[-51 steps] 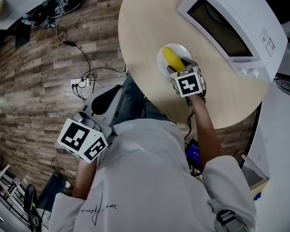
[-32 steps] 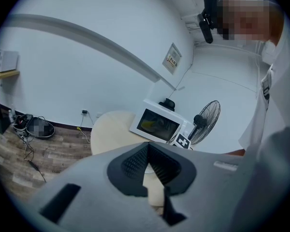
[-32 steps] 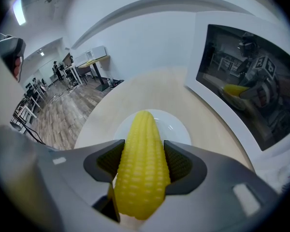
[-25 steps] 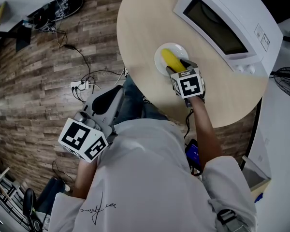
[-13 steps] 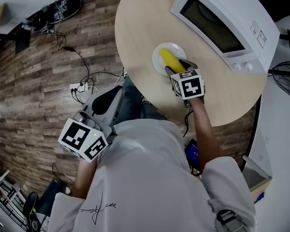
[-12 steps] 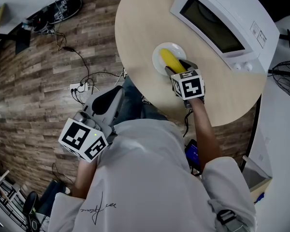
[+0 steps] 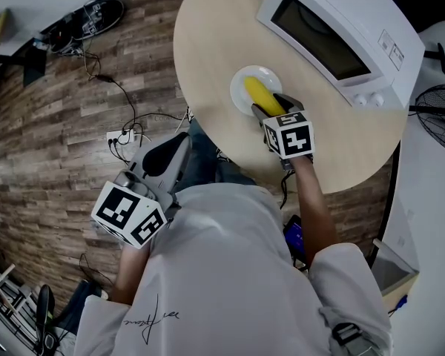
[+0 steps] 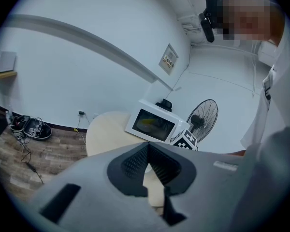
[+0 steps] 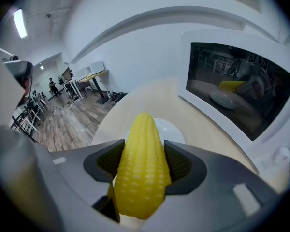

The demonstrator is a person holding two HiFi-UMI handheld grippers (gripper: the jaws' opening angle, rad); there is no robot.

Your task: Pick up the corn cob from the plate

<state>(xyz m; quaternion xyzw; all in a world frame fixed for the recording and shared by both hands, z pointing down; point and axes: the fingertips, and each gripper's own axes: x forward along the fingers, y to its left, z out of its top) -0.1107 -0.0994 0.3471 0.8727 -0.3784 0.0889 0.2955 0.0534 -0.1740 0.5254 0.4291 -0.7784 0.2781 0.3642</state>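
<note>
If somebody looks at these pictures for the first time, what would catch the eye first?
First comes the bright yellow corn cob, gripped between the two jaws of the right tool over the small white plate on the round wooden table. Next is the big white microwave just behind the plate, with its door shut.

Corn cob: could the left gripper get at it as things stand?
Probably not. The left gripper hangs beyond the table edge, over the floor and apart from the corn cob, and the right gripper is clamped across the cob at the plate.
</note>
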